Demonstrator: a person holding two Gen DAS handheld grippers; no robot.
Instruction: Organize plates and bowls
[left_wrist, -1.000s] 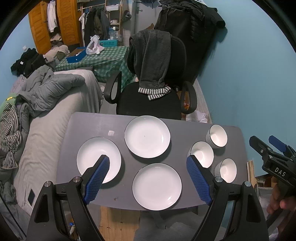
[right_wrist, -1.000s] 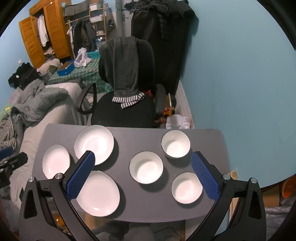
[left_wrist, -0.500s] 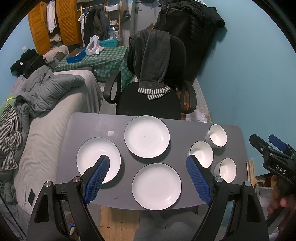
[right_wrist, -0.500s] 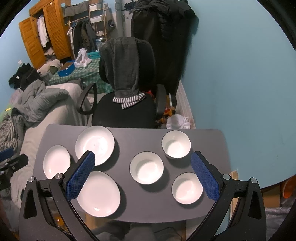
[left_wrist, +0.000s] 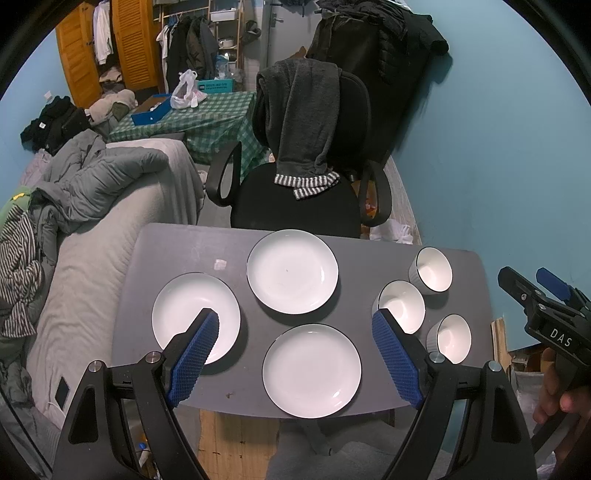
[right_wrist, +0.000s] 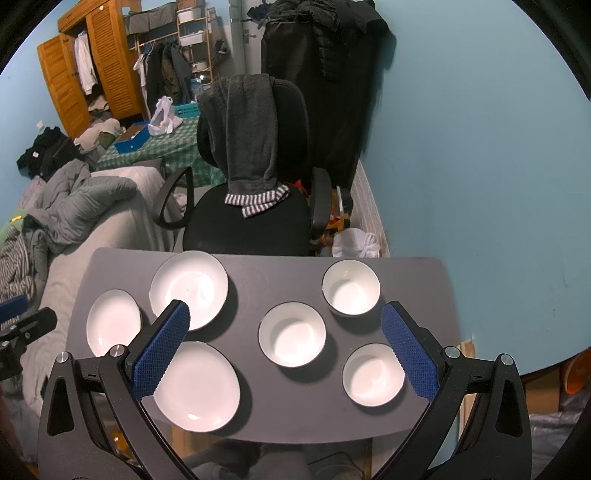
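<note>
Low in the frame, my left tool (left_wrist: 293, 350) hangs wide open and empty above three plates (left_wrist: 311, 370); my right tool (right_wrist: 284, 349), also open and empty, is nearer the three bowls (right_wrist: 291, 334) on the surface (right_wrist: 266, 280).

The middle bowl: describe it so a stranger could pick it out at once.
Start at the grey table in front of the black office chair; three white plates sit on its left half and three white bowls on its right. The middle bowl is the one nearest the plates, between the far bowl by the chair and the near bowl at the front edge.
</note>
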